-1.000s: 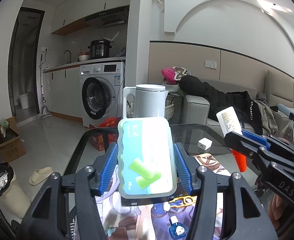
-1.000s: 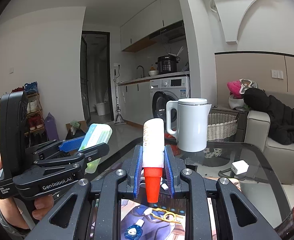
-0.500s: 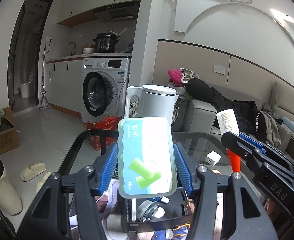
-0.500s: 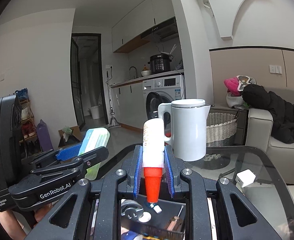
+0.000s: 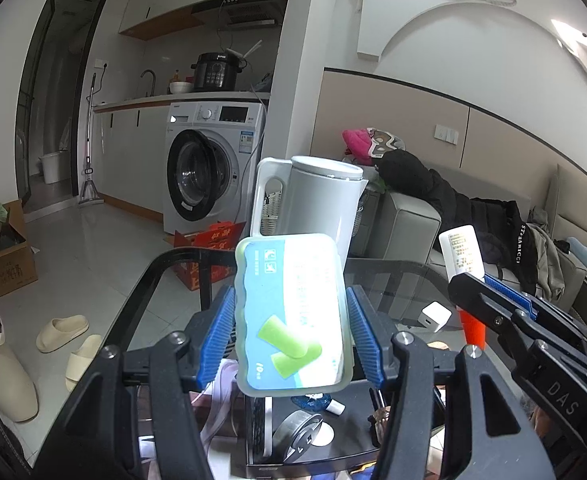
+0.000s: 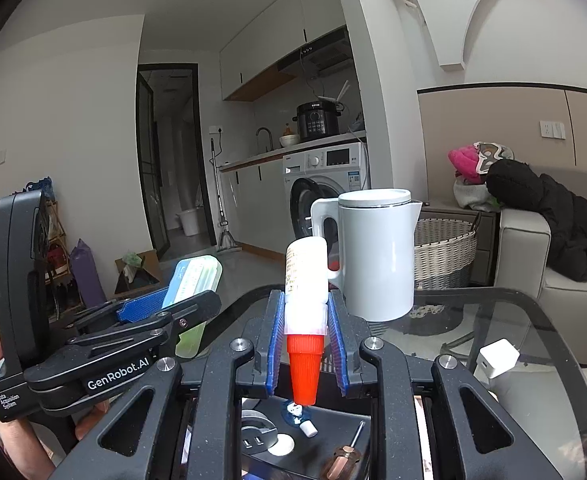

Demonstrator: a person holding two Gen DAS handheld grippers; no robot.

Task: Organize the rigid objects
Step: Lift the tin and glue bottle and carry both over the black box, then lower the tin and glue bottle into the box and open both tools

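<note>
My left gripper (image 5: pixel 291 334) is shut on a pale green plastic case with a blue and white label (image 5: pixel 291 312), held upright above a black tray (image 5: pixel 313 436). My right gripper (image 6: pixel 305 342) is shut on a white bottle with an orange cap (image 6: pixel 304 308), cap pointing down over the same tray (image 6: pixel 293 436). The tray holds a tape roll (image 5: pixel 297 436), a small blue item (image 6: pixel 292 414) and a screwdriver (image 6: pixel 343 460). Each gripper shows in the other's view: the right one (image 5: pixel 489 300) and the left one (image 6: pixel 161 312).
A white kettle (image 6: pixel 377 256) stands on the glass table (image 6: pixel 493 320) behind the tray. A white charger cube (image 6: pixel 497 358) lies to the right. A sofa with dark clothes (image 6: pixel 565 232) is at the right, a washing machine (image 5: pixel 205 176) behind.
Both grippers have moved forward over the table with their objects; the black tray has come into view beneath them and the kettle is closer.
</note>
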